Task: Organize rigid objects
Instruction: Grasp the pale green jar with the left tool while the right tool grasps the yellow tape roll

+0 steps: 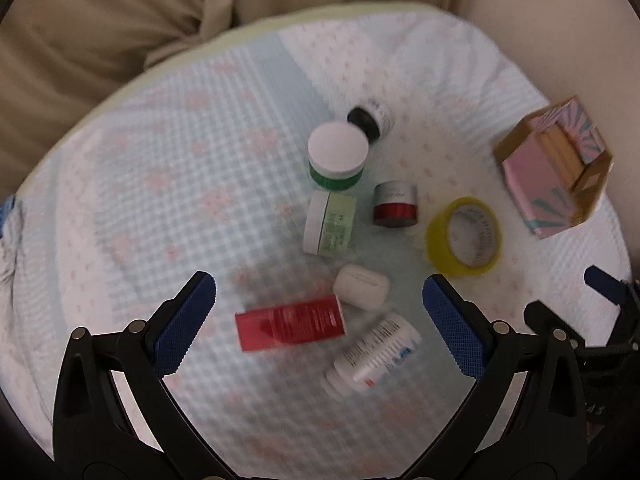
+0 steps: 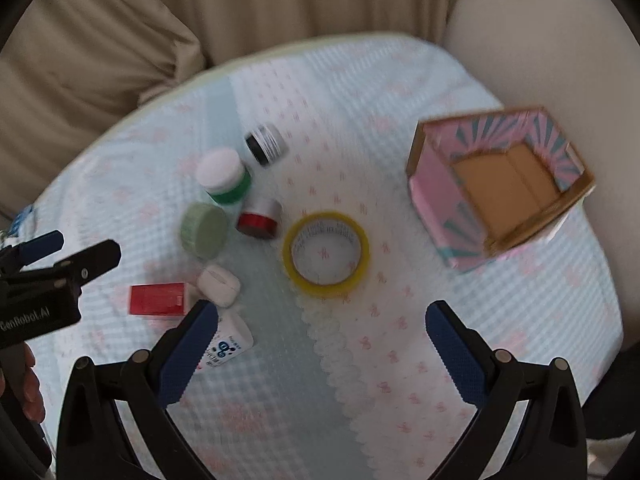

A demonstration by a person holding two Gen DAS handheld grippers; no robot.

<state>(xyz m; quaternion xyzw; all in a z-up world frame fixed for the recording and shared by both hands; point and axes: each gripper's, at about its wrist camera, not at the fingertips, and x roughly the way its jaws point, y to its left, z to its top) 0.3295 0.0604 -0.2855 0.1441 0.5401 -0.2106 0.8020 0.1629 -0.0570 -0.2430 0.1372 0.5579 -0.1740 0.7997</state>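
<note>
Small items lie on a quilted cloth: a red box (image 1: 290,323) (image 2: 157,299), a white bottle on its side (image 1: 372,354) (image 2: 226,344), a white earbud case (image 1: 362,286) (image 2: 219,285), a pale green jar on its side (image 1: 330,224) (image 2: 204,231), an upright green jar with a white lid (image 1: 338,158) (image 2: 224,177), a red and silver jar (image 1: 396,205) (image 2: 260,218), a black-capped jar (image 1: 370,119) (image 2: 266,145) and a yellow tape roll (image 1: 464,237) (image 2: 326,254). An open pink cardboard box (image 1: 554,168) (image 2: 500,188) stands at the right. My left gripper (image 1: 320,320) hovers open over the red box and bottle. My right gripper (image 2: 322,344) is open, empty, near the tape.
The cloth (image 1: 160,184) covers a cushion that drops off at its rounded far edge. Beige curtain folds (image 2: 120,40) hang behind. The right gripper shows at the right edge of the left wrist view (image 1: 600,280); the left gripper shows at the left of the right wrist view (image 2: 60,256).
</note>
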